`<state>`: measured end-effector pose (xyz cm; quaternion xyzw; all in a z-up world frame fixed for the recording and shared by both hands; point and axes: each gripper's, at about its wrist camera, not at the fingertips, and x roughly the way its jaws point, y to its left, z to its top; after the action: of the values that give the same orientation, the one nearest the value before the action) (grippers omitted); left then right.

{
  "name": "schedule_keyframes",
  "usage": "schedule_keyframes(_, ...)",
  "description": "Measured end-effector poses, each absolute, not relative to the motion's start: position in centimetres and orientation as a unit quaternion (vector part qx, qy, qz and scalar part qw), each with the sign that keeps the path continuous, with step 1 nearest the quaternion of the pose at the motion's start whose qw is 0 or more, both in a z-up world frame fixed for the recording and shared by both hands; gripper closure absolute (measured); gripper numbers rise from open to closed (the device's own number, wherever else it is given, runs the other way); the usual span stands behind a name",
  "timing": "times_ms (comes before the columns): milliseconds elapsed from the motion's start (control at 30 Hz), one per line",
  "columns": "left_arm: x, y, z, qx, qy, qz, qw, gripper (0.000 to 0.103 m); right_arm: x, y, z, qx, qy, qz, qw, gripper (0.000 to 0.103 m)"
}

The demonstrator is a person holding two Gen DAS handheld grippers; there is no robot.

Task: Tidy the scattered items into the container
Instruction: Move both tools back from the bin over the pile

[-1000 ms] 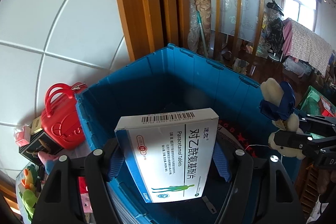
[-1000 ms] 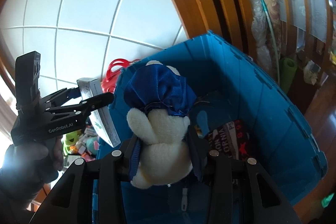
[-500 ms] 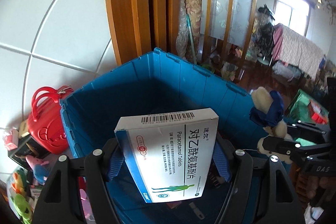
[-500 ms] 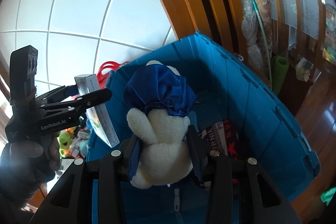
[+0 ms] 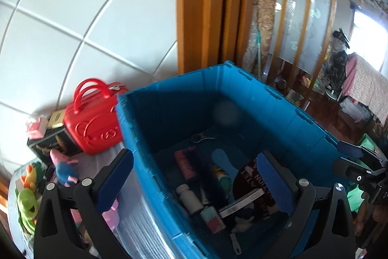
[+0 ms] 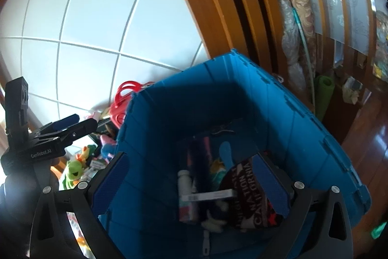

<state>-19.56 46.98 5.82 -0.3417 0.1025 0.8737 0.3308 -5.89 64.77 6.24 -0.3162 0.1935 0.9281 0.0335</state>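
The blue crate (image 5: pixel 278 108) (image 6: pixel 303 118) stands below both grippers. Inside lie the white paracetamol box on its edge (image 5: pixel 241 204) (image 6: pixel 209 195), the plush toy (image 6: pixel 214 216) low in the middle, a white bottle (image 5: pixel 189 198), a dark printed cloth (image 6: pixel 249 196) and several other items. My left gripper (image 5: pixel 194 174) is open and empty over the crate's left wall; it also shows in the right wrist view (image 6: pixel 72 126). My right gripper (image 6: pixel 191 183) is open and empty over the crate; it also shows in the left wrist view (image 5: pixel 351 154).
A red toy case (image 5: pixel 94 118), a dark box (image 5: pixel 53 145), a pink and blue figure (image 5: pixel 64 166) and green frog toys (image 5: pixel 26 198) lie on the table left of the crate. A tiled wall and a wooden door frame (image 5: pixel 206 4) stand behind it.
Both grippers have opened. The paracetamol box and the plush toy have dropped into the crate. The views have tilted down and shifted toward the crate's inside.
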Motion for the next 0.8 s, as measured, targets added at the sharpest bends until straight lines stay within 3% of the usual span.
schedule_keyframes(800, -14.9, 16.0, 4.7, -0.358, 0.024, 0.916, 0.178, 0.0, -7.4, 39.9, 8.3, -0.356, 0.081, 0.93, -0.04, 0.0)
